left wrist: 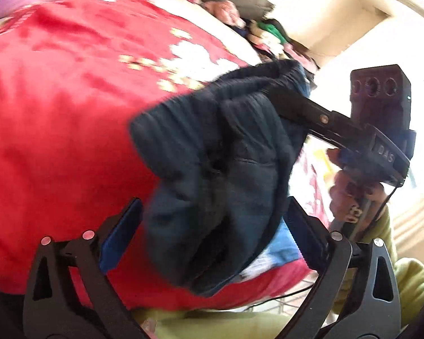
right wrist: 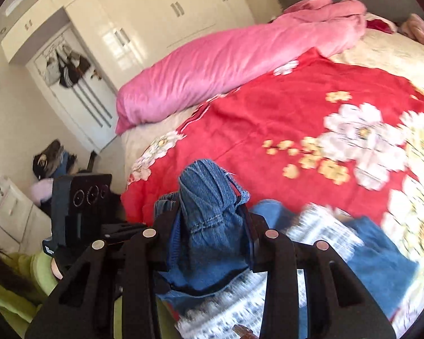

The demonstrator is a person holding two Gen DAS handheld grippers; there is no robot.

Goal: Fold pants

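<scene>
Pants (right wrist: 209,226) bunched, shape unclear, right hand-held gripper (right wrist: 209,237) clamping them

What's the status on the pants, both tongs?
Right tongs shut on the pants. Left tongs open, pants between, not gripped. Red floral bedspread below; nothing in the way.

Cream wardrobe (right wrist: 155,14) and white door (right wrist: 79,96) stand beyond a bed (right wrist: 381,53) in bright daylight.

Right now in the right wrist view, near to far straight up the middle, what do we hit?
right gripper clamped on bunched blue denim pants → red floral bedspread → rolled pink quilt → cream wardrobe doors.
</scene>
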